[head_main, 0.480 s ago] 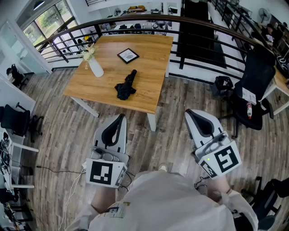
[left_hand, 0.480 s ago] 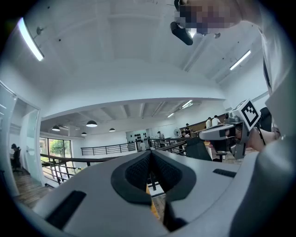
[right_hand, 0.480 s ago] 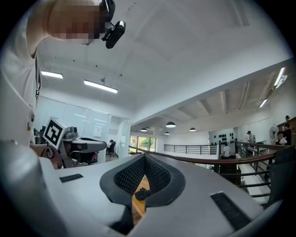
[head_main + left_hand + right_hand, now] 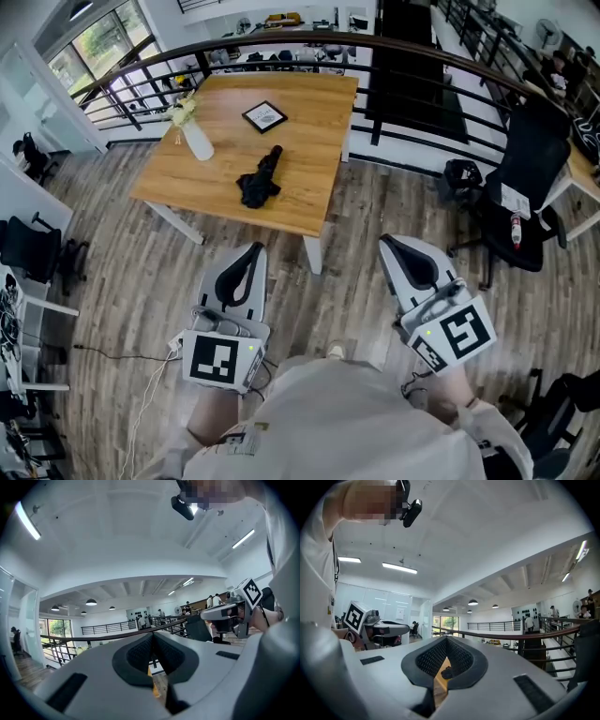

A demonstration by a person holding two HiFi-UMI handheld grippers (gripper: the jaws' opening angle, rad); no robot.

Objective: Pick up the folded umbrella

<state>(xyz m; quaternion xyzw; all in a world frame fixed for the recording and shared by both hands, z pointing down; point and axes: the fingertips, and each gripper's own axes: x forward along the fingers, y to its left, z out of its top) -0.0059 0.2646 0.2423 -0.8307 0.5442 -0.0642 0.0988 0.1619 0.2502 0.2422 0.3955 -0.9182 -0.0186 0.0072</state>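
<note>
Fingers (image 4: 136, 653) of the left gripper (image 4: 253, 251) meet at their tips, empty; the right gripper (image 4: 388, 244) is closed and empty too. Well apart from both, the black folded umbrella (image 4: 261, 178) lies on the wooden table (image 4: 309, 131), near a picture frame (image 4: 266, 115). It looks light, with loose, soft cloth bunched at its near end around a stiff core. The slimmer, firmer far end seems the safer place to pinch.

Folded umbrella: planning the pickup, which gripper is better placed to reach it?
Probably left: the left gripper is nearer the folded umbrella on the table; the right gripper stands farther aside. Both are shut and empty.
</note>
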